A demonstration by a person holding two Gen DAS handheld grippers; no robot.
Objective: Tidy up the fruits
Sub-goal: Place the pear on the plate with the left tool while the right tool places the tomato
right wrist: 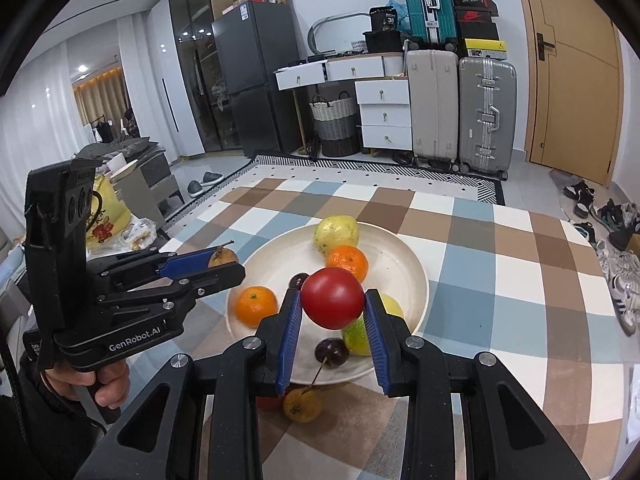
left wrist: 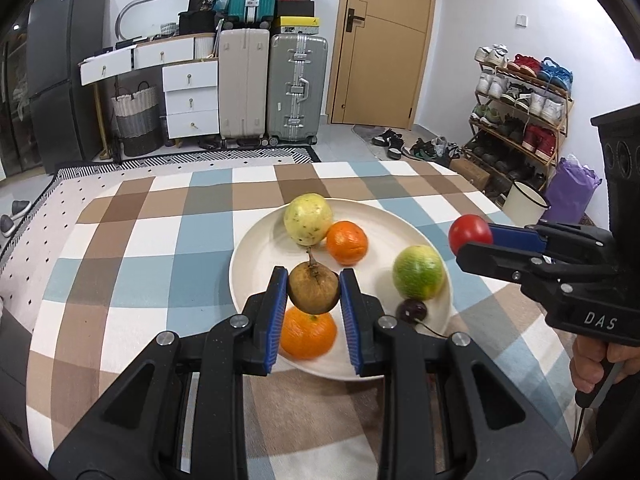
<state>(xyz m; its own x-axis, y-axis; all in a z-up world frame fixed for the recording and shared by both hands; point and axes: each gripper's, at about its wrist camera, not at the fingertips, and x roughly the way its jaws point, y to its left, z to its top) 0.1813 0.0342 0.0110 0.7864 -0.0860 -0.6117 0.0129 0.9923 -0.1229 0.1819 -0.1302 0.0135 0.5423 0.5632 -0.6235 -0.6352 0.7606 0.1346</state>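
A white plate [left wrist: 256,256] on the checked tablecloth holds a yellow-green fruit [left wrist: 308,219], two oranges [left wrist: 347,242] [left wrist: 308,333], a green citrus [left wrist: 418,272] and a dark cherry [left wrist: 411,311]. My left gripper [left wrist: 314,288] is shut on a brown pear-like fruit [left wrist: 315,288], held above the plate's near side. My right gripper [right wrist: 333,305] is shut on a red tomato [right wrist: 333,298] above the plate [right wrist: 400,264]; it also shows in the left wrist view [left wrist: 470,236]. A small yellow-brown fruit [right wrist: 302,405] lies on the cloth by the plate's near rim.
The checked tablecloth [left wrist: 160,240] covers the table. Behind it stand suitcases [left wrist: 298,88], white drawers [left wrist: 191,100], a basket [left wrist: 136,120], a dark fridge [left wrist: 60,80] and a shoe rack [left wrist: 520,112]. A white bucket [left wrist: 524,200] sits off the table's right edge.
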